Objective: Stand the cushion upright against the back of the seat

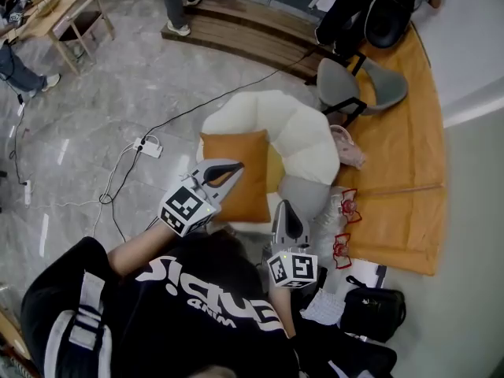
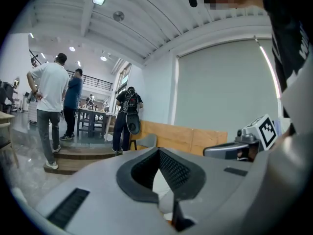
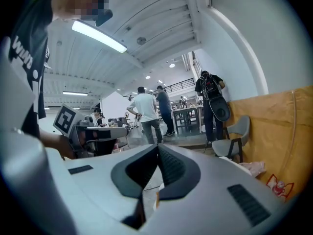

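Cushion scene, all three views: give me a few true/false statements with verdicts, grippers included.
1. The cushion on the seat is orange. True.
2. The left hand-held gripper is clamped on the cushion. False: its jaws are together with nothing between them.
3. The right hand-held gripper has its jaws together. True.
4. The seat is black. False: it is cream.
5. A white power strip lies on the floor left of the seat in the head view. True.
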`<state>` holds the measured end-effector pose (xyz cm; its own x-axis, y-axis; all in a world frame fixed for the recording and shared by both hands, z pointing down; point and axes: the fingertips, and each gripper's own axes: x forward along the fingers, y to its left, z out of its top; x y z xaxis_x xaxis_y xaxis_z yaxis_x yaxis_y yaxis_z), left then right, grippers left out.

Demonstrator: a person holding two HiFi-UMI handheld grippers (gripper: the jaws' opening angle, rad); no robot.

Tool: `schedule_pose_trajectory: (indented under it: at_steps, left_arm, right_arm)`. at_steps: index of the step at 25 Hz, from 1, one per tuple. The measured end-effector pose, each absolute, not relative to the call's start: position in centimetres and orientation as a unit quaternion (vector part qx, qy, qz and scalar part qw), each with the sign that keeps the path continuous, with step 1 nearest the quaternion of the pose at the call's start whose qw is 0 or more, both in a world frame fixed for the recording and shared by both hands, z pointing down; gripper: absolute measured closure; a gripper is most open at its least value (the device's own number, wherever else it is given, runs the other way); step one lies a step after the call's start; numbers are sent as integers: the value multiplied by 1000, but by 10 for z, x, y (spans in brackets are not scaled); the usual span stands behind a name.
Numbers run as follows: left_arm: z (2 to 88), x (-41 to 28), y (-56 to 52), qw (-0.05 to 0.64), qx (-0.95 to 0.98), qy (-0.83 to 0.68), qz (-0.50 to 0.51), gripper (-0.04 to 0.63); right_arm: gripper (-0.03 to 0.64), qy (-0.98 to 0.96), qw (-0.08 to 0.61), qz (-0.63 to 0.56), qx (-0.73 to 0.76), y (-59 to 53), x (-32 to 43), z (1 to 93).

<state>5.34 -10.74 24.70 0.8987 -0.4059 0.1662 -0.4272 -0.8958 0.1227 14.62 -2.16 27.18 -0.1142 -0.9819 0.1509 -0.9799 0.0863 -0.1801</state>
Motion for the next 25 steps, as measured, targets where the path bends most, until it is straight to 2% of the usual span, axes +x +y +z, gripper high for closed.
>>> schedule_pose_trajectory:
  at_steps: [9, 19, 25]
  left_arm:
    - [265, 87, -143, 87, 956, -270, 81, 588]
    - [328, 79, -194, 117, 935, -313, 122, 588]
    - [390, 77, -241, 151, 923, -319, 153, 588]
  right_arm:
    - [597, 759, -6, -144, -635, -61, 198, 303]
    - [597, 775, -25, -170, -608, -130, 204, 350]
    - [597, 774, -57, -205, -597, -177, 198, 411]
